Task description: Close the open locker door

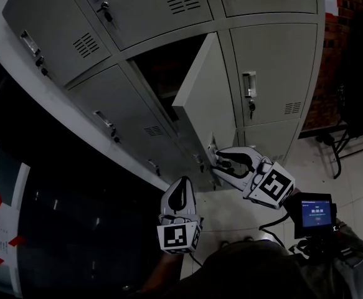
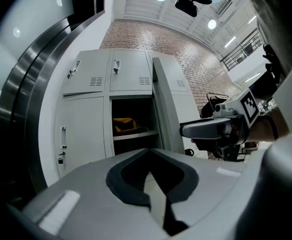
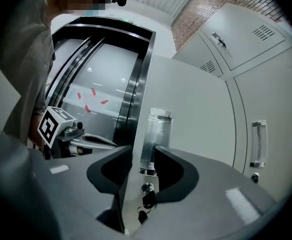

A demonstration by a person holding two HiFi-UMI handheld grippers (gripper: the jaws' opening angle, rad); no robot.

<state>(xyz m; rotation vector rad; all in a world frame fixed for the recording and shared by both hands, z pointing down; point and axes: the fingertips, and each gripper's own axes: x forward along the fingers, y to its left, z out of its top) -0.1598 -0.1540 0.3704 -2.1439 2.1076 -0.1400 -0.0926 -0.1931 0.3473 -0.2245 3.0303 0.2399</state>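
Note:
The grey locker door [image 1: 206,92] stands swung out from its dark compartment [image 1: 165,67]. My right gripper [image 1: 218,159] is at the door's free edge, low on the door. In the right gripper view the gripper [image 3: 142,151] is open and straddles that edge: one jaw is behind the door [image 3: 196,114] and the other is in front of its clear handle [image 3: 156,129]. A key [image 3: 148,199] hangs in the lock just below. My left gripper [image 1: 182,184] hangs lower left, apart from the door, shut and empty [image 2: 149,151]. A yellow thing [image 2: 123,125] lies on the shelf inside.
Closed grey lockers [image 1: 274,61] surround the open one, each with a handle [image 1: 249,86] and a lock. A steel lift door [image 3: 130,84] is behind me. A dark chair frame [image 1: 346,136] stands right of the lockers by a brick wall [image 1: 349,5]. A small screen [image 1: 315,213] rides behind my right gripper.

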